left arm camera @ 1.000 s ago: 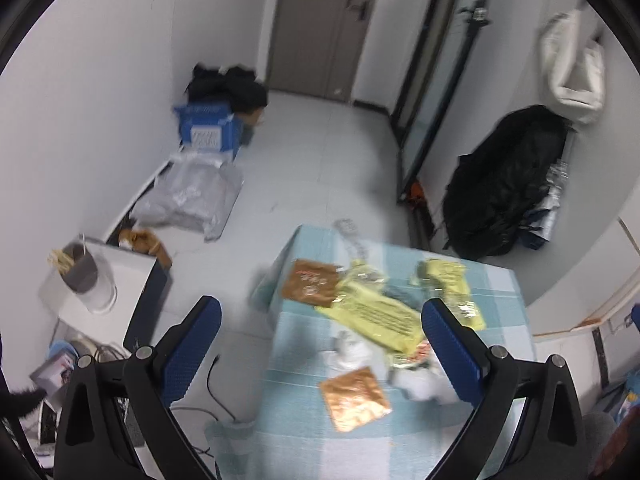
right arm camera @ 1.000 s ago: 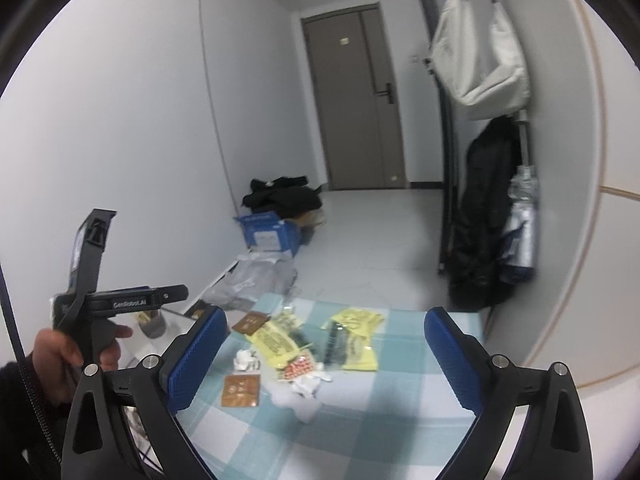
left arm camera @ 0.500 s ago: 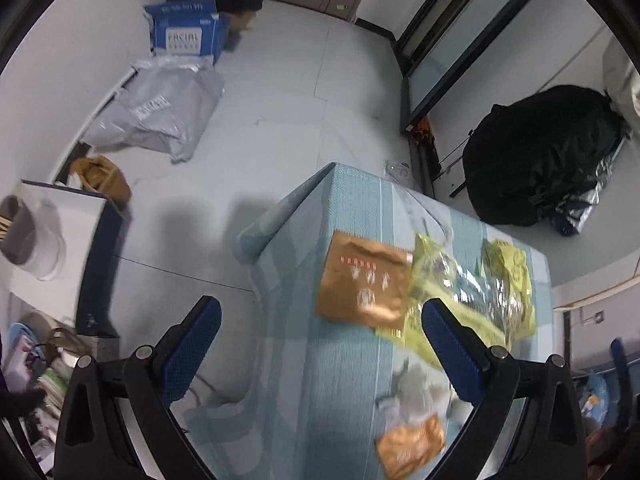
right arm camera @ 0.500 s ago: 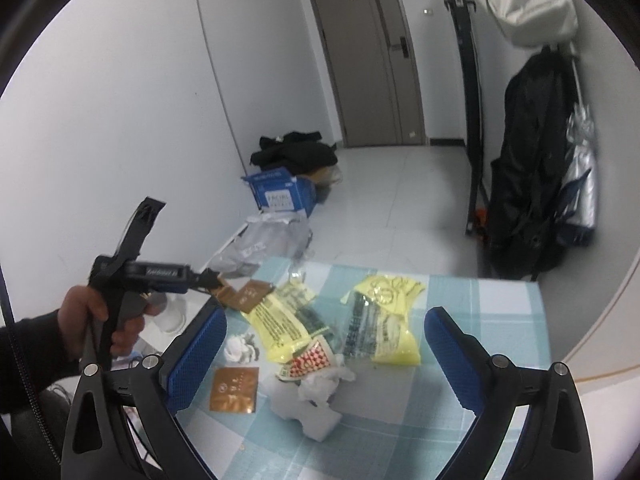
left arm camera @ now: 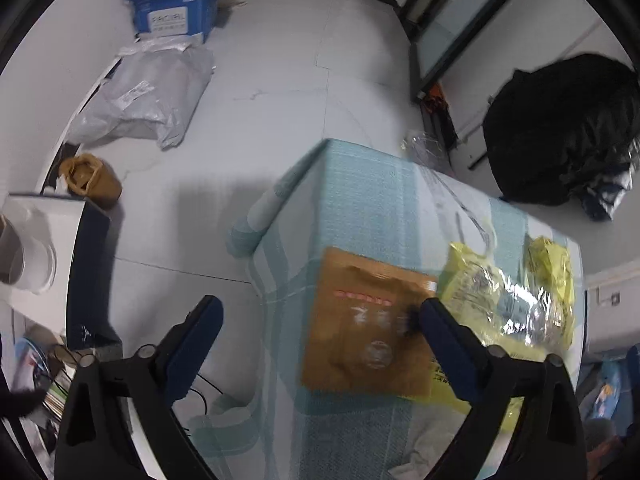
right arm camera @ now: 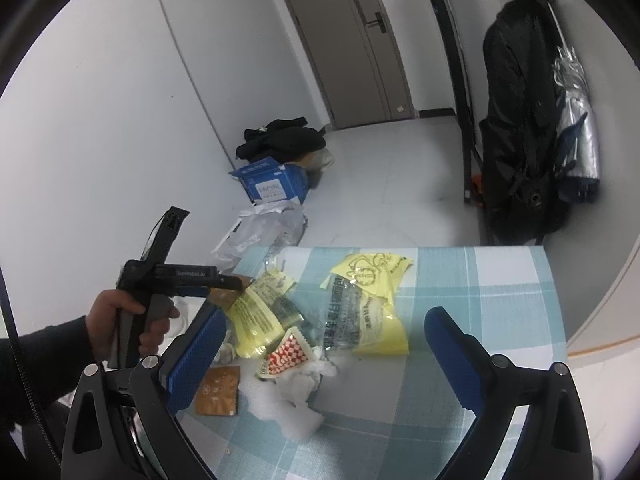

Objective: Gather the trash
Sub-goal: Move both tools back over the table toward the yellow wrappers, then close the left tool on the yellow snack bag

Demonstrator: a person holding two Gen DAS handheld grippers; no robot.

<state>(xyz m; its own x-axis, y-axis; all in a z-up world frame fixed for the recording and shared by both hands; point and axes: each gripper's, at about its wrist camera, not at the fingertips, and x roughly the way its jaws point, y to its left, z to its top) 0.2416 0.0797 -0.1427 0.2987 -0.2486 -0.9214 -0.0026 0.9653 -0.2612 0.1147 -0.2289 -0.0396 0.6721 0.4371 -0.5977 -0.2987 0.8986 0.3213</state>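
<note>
Left gripper [left arm camera: 316, 320]: my jaws wide, over the brown packet [left arm camera: 364, 328] near the counter [left arm camera: 360, 200] corner.
Right gripper [right arm camera: 324, 336]: my jaws wide, above yellow wrappers [right arm camera: 368, 300], tissue [right arm camera: 296, 396], checkered packet [right arm camera: 286, 354].

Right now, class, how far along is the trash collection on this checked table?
Nothing looks collected yet: both grippers are open and empty. In hand: the left gripper is over the brown foil sachet at the table's corner. Left: yellow plastic wrappers, red-and-white checked packet, crumpled white tissue, small brown sachet. Right gripper hovers.
</note>
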